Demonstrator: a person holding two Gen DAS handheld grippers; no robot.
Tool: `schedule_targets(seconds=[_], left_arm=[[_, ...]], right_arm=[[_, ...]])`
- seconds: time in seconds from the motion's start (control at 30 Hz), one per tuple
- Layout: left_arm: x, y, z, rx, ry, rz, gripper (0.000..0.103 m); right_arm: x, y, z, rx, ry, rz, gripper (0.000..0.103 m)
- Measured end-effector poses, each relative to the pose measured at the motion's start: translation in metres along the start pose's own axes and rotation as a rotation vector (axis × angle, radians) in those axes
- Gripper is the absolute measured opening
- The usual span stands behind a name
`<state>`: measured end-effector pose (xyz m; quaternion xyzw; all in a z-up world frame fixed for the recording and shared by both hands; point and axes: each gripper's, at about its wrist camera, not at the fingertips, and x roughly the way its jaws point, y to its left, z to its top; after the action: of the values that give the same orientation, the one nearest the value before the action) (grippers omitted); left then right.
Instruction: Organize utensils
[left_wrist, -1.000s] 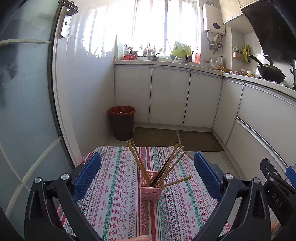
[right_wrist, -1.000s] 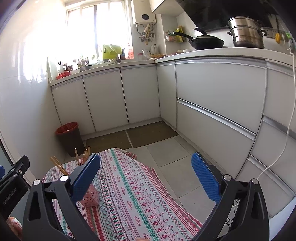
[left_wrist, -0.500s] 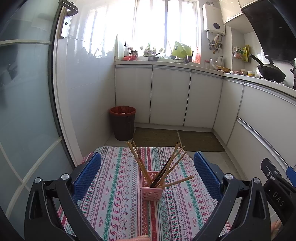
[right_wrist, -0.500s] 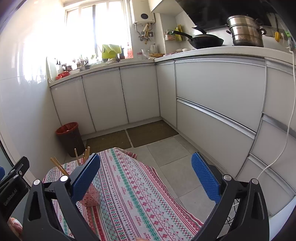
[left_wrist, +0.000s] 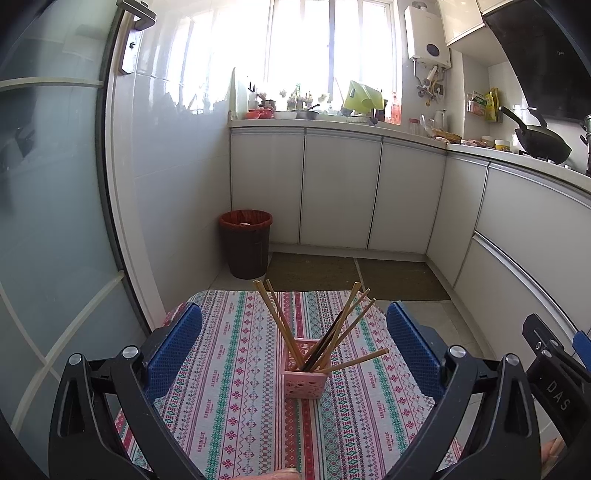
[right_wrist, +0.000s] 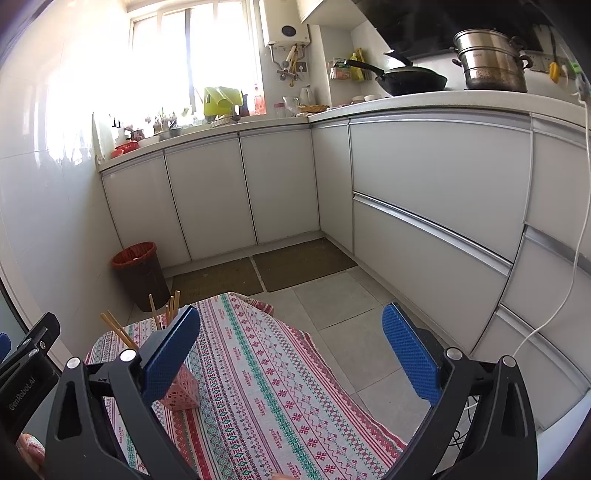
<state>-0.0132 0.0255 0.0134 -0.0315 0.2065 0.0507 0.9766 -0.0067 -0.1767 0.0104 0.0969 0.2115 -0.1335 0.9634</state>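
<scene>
A pink perforated holder (left_wrist: 305, 376) stands on the patterned tablecloth (left_wrist: 236, 398), with several wooden chopsticks (left_wrist: 280, 325) and one dark one fanned out of it. My left gripper (left_wrist: 293, 354) is open and empty, its blue pads either side of the holder, held back from it. My right gripper (right_wrist: 290, 350) is open and empty over the cloth (right_wrist: 280, 387). In the right wrist view the holder (right_wrist: 183, 391) sits at the left, partly hidden behind the left pad, with chopstick tips (right_wrist: 162, 314) above it.
The small table ends close ahead, with tiled floor (right_wrist: 343, 306) beyond. A red-lined bin (left_wrist: 245, 243) stands by the white cabinets (left_wrist: 340, 192). A glass door (left_wrist: 48, 221) is on the left. The other gripper shows at the right edge (left_wrist: 554, 369).
Almost nothing has moved. Both grippers stay open, with only a slight drift of the views.
</scene>
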Motion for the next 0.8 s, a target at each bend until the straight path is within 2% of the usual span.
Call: schedule_targets(seconds=[0.8], left_arm=[[0.0022, 0.0015, -0.0002, -0.003, 0.008, 0.012, 0.096]], right_arm=[[0.0034, 0.0019, -0.0035, -0.002, 0.01, 0.003, 0.096]])
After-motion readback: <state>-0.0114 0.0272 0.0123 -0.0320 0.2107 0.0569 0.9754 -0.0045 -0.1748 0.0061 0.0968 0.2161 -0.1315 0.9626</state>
